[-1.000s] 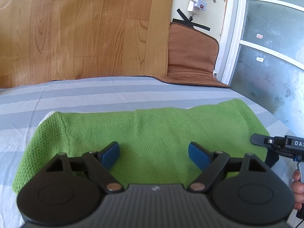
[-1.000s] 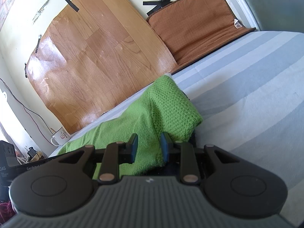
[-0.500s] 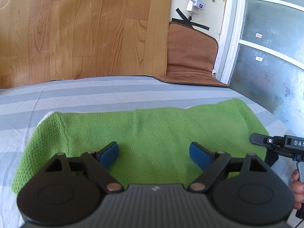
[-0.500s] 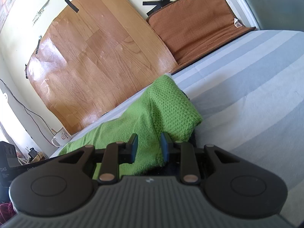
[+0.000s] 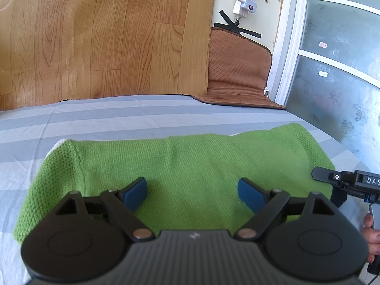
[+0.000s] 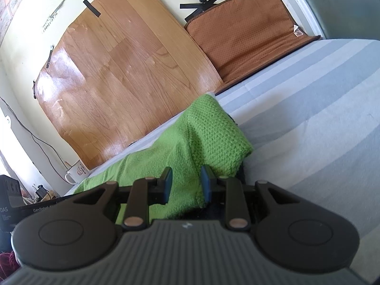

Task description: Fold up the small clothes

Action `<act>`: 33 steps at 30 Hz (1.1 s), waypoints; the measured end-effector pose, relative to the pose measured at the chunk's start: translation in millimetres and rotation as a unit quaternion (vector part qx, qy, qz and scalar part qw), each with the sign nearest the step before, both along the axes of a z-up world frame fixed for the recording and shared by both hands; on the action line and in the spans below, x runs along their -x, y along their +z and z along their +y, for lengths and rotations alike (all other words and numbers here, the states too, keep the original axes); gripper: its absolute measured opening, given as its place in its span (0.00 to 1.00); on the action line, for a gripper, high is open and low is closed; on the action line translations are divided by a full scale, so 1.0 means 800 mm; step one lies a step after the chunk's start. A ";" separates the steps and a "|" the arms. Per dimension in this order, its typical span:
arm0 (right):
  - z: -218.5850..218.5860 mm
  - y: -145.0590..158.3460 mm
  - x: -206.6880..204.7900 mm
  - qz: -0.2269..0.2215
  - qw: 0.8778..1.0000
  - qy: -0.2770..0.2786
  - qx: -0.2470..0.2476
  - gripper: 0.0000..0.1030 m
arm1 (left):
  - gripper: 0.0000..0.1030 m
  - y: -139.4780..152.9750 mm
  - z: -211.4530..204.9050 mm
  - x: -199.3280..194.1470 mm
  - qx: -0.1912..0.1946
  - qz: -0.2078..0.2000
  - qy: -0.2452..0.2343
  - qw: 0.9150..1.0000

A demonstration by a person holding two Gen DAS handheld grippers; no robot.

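Nearest me, my left hand-held gripper stood wide over the folded green knit garment, its jaws having just been opening, pads clear of the cloth between them. My right hand-held gripper stood narrow, pinching the garment's near right edge. The garment lay lengthwise on the striped bed sheet. I judged the good move was to hold that pinch taut and carry the fold squarely. Farthest stood the wood-pattern panel.
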State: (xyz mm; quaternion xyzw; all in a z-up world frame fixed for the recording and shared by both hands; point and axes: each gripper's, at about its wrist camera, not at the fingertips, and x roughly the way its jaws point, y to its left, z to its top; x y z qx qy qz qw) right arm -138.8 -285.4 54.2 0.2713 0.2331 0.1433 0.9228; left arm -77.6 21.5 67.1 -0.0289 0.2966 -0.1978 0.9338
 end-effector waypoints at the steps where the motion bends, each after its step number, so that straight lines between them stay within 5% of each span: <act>1: 0.000 0.000 0.000 0.000 1.000 0.000 0.000 0.29 | 0.88 0.000 0.000 0.000 0.000 0.000 -0.001 1.000; 29: 0.000 0.000 0.000 0.003 1.000 0.000 0.000 0.29 | 0.97 -0.003 -0.010 -0.005 -0.017 0.006 -0.013 1.000; 33: -0.016 0.016 0.006 0.008 0.999 0.011 -0.034 0.42 | 0.98 -0.004 -0.009 -0.004 -0.015 0.007 -0.015 1.000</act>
